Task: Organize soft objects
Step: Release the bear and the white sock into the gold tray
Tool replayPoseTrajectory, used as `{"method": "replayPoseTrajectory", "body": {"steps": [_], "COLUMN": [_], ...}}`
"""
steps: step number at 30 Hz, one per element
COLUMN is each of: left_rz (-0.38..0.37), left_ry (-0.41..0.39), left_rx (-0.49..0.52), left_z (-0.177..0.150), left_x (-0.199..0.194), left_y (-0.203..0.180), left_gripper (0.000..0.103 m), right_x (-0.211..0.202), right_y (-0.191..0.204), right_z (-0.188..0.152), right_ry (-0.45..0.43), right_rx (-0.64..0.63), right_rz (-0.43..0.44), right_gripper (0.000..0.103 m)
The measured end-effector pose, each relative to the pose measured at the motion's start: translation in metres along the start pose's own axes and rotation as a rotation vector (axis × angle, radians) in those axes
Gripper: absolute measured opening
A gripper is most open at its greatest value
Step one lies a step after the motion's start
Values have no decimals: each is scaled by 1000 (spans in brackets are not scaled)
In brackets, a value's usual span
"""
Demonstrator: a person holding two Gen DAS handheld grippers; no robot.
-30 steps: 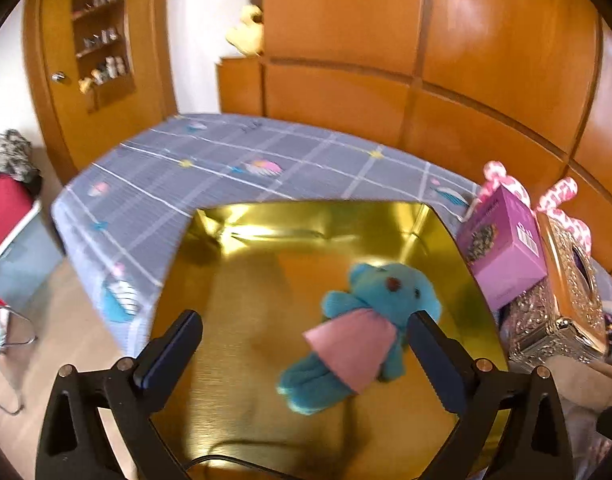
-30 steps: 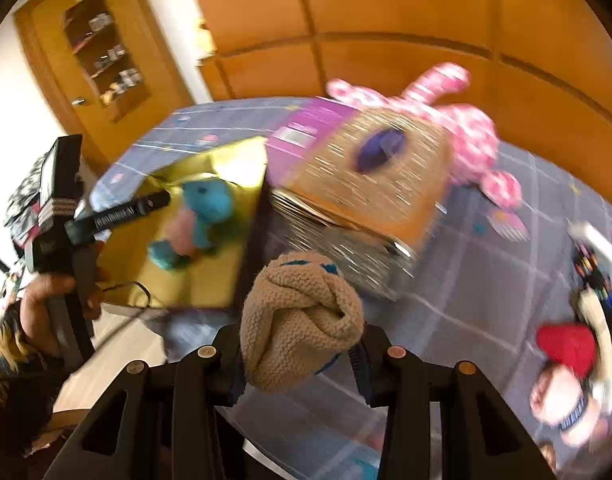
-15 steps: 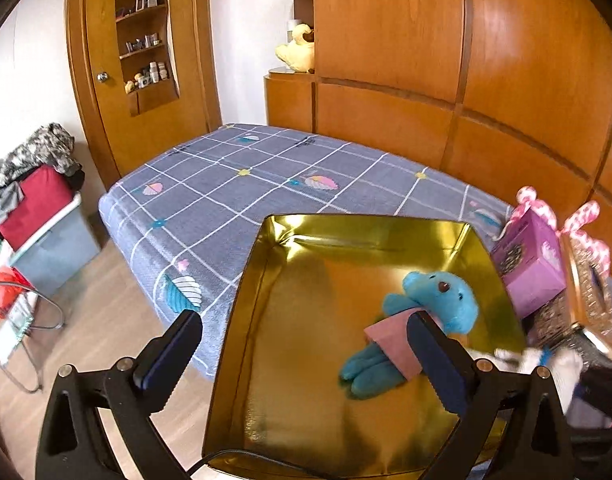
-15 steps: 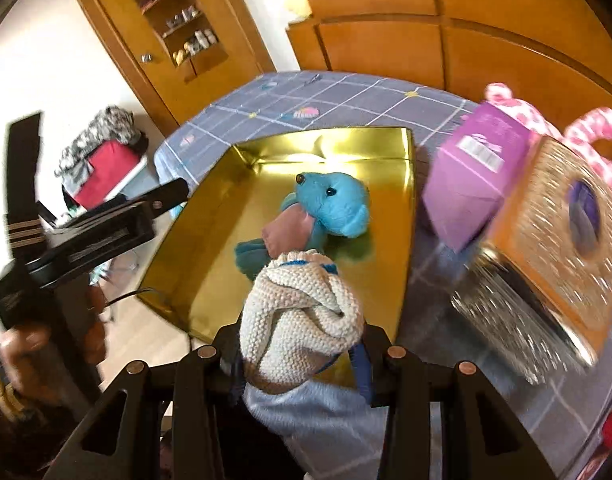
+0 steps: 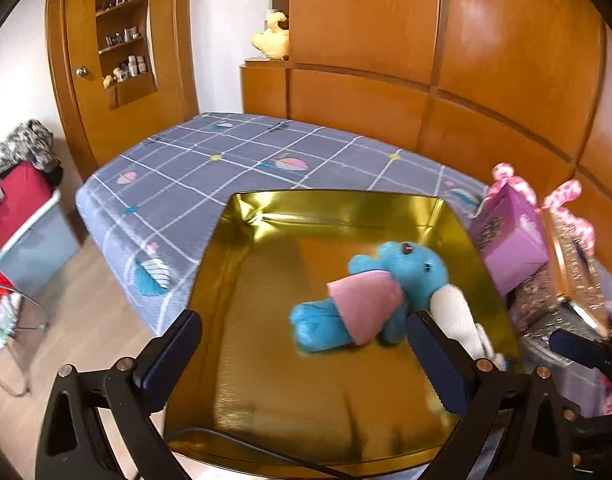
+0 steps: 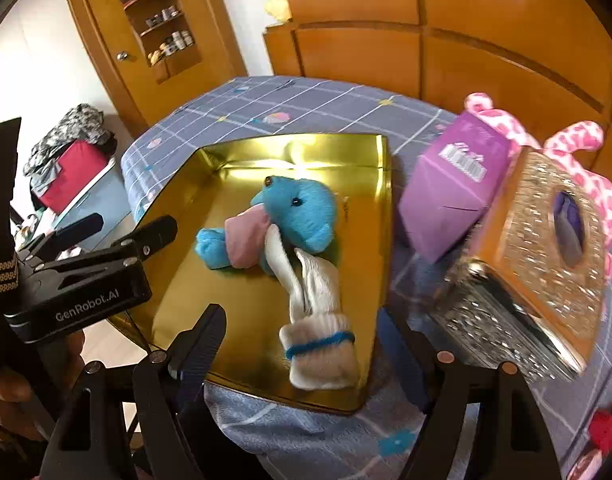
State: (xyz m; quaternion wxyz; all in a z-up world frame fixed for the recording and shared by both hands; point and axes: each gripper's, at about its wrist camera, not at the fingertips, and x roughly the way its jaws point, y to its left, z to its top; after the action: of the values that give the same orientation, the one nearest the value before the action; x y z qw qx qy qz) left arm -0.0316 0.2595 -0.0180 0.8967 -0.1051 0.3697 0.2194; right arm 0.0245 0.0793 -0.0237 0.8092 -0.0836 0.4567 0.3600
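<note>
A gold tray (image 6: 178,200) (image 5: 266,360) sits on the grey checked bed. In it lies a blue teddy bear in a pink dress (image 6: 282,220) (image 5: 370,304). A cream knitted sock with a blue band (image 6: 318,320) lies in the tray against the bear; it also shows in the left wrist view (image 5: 458,316). My right gripper (image 6: 306,348) is open and empty just behind the sock. My left gripper (image 5: 302,356) is open and empty, above the tray's near left side; it also shows in the right wrist view (image 6: 118,228).
A purple box (image 6: 454,196) and a glittery gold tissue box (image 6: 546,272) stand right of the tray, with a pink spotted plush (image 6: 586,160) behind. The bed (image 5: 226,160) stretches beyond. A wooden wall panel (image 5: 466,80) runs behind. A red bin (image 5: 18,208) stands on the floor left.
My right gripper moved over the tray, opened and let the sock go; the sock now lies unrolled against the bear. My left gripper stayed open and shifted slightly over the tray.
</note>
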Motion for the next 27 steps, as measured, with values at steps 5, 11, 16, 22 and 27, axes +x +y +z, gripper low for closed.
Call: {"method": "replayPoseTrajectory", "body": {"steps": [5, 11, 16, 22, 27], "left_rz": [-1, -32, -71, -161, -239], "left_ry": [-1, -24, -58, -57, -77], "left_rx": [27, 62, 101, 151, 221], "left_z": [-5, -10, -13, -19, -27], "left_x": [0, -7, -14, -17, -26], "left_y": [-10, -19, -28, -43, -63], "left_gripper": [103, 103, 103, 103, 103], "right_x": [-24, -63, -65, -62, -76], "right_y": [1, 2, 2, -27, -67], "right_z": [-5, -16, -28, -39, -60], "right_ry": [-89, -280, -322, -241, -205], "right_rx": [-28, -56, -58, 38, 185], "right_rz": [-103, -296, -420, -329, -304], "right_gripper": [79, 79, 79, 79, 79]}}
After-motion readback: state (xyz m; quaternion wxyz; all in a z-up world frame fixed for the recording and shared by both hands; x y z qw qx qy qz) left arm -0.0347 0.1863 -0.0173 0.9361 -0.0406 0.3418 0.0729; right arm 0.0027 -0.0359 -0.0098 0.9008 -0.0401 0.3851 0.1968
